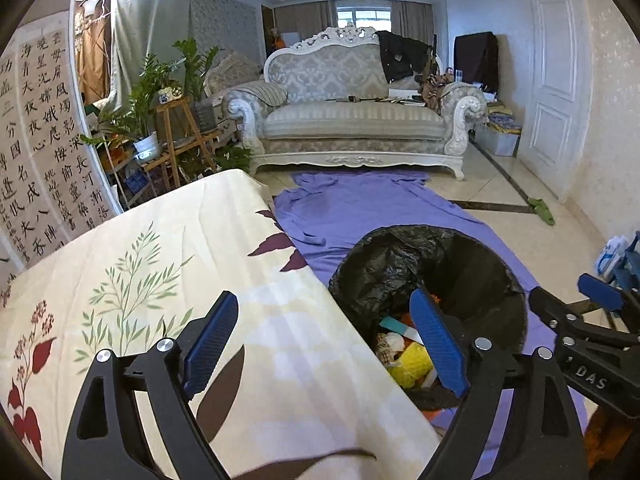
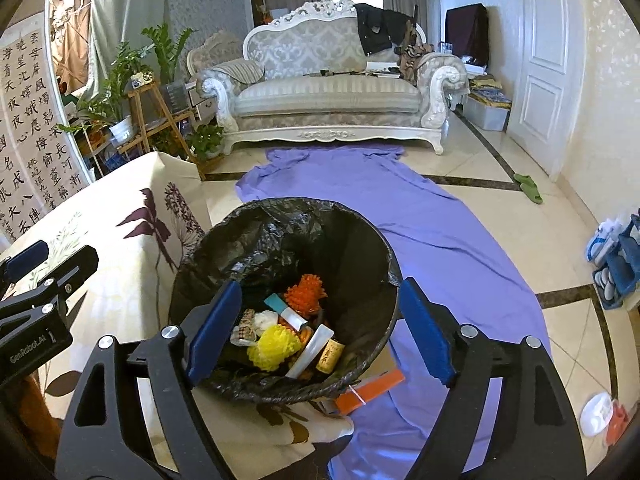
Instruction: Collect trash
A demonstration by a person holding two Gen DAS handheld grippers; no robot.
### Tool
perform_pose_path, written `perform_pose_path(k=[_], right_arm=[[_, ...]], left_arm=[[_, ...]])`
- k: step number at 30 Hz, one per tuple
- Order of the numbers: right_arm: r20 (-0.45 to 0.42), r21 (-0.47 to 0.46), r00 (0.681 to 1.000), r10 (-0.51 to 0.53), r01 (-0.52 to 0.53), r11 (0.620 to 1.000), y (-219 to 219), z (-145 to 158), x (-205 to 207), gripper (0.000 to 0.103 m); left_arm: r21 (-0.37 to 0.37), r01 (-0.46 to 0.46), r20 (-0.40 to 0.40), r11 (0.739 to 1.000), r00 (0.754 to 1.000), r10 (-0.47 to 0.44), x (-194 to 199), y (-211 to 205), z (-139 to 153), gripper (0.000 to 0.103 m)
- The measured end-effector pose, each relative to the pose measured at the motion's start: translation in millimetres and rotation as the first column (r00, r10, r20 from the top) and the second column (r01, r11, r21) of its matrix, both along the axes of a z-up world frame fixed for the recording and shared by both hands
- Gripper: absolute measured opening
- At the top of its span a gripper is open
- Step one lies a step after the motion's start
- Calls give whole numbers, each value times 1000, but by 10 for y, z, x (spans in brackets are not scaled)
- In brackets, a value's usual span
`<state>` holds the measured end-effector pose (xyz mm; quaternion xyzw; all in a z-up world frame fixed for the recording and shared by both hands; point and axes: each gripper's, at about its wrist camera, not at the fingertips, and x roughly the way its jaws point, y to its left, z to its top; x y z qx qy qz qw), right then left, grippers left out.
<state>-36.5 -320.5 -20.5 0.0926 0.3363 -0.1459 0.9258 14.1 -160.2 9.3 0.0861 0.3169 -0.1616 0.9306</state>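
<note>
Blue-padded fingers of the right hand-held gripper (image 2: 320, 332) fill the bottom of the right wrist view, spread wide with nothing between the pads; they frame the mouth of the trash bin (image 2: 362, 220) just beyond and below them. The left hand-held gripper (image 1: 324, 344) is likewise released and empty, one finger over the floral-covered surface (image 1: 160, 280) and the other over the bin's near rim. In the right wrist view the bin sits in the centre of the frame, lined with a crinkled black bag and already holding a yellow pom-pom (image 2: 274, 346), an orange pom-pom (image 2: 306, 290), a cork (image 2: 330, 356), a flat white strip and some small wrappers. One piece looks to be outside the bin: an orange clip-like strip (image 2: 370, 392) with a white band across it, lying just beside the bin's near rim at the lower centre of the frame, on the purple cloth (image 2: 440, 240) at the edge of the floral cover. Its long axis runs from lower left to upper right, roughly crosswise to the right fingers' line. It lies below and between those fingers, so the right hand is the nearer one; the left sits off at the frame's left edge. Whether the strip touches the bin's wall is hard to tell from this angle.
</note>
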Motion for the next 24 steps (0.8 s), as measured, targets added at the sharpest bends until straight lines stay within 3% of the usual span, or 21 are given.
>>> perform_pose_path(k=[24], right_arm=[[94, -55, 995, 24, -19, 998, 491, 383, -487, 84]], left_arm=[[-67, -63, 56, 996, 996, 67, -442, 638, 259, 85]])
